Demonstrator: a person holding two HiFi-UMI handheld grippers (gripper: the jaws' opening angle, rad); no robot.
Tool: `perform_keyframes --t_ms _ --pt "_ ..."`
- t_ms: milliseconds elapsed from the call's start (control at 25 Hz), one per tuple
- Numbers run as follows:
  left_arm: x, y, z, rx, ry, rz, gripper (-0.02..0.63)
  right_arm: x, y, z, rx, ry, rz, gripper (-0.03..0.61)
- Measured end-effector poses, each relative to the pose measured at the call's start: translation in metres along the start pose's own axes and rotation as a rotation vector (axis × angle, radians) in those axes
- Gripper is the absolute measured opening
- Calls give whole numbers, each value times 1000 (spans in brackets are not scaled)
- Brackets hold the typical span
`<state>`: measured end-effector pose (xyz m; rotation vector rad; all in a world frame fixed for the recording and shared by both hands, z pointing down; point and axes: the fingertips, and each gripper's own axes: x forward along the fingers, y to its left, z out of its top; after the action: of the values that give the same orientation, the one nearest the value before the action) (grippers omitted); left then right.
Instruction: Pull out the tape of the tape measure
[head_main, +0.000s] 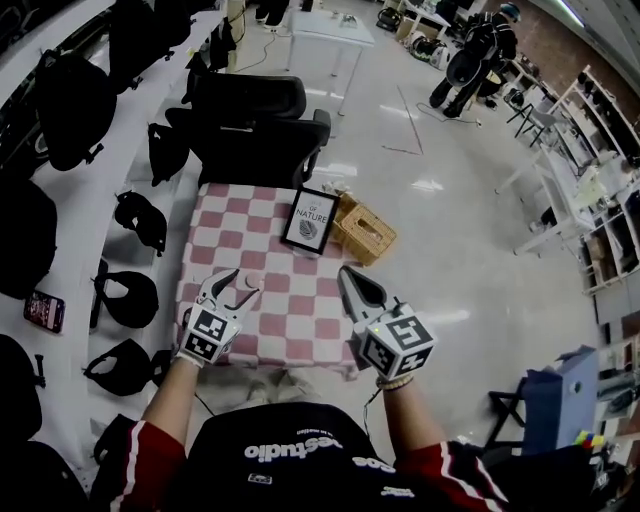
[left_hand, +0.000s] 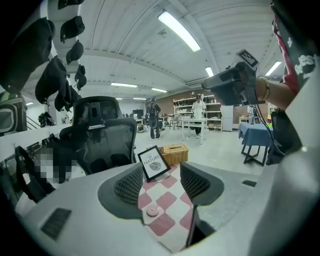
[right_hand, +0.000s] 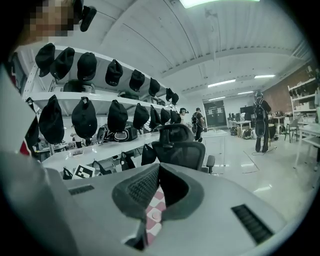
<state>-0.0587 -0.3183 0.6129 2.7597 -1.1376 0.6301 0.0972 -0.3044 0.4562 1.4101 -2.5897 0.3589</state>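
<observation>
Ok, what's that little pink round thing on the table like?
It's the tape measure: a small, flat, round pink case, plastic-looking, with a darker middle. It lies flat on a white square of the checked tablecloth, toward the person's left. No tape shows pulled out. Nothing touches it; the left gripper hangs near it, jaws open.

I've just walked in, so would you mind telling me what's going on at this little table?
A person stands over the checked table with tongs in each hand. The left tongs are open, pointed at a small pink tape measure lying on the cloth. The right tongs are shut and empty over the table's right side. Nothing is gripped yet, and no tape is pulled out.
</observation>
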Motion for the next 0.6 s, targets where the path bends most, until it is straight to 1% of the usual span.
perform_keyframes --t_ms 160,400,600 --pt "22 -2 -27 10 54 -24 225 12 -14 -12 16 19 5 -2" --pt "47 -1 -66 -15 108 -33 225 34 -27 -32 29 54 18 -2" --pt "66 4 -103 23 190 -47 225 46 -29 -42 61 77 28 -2"
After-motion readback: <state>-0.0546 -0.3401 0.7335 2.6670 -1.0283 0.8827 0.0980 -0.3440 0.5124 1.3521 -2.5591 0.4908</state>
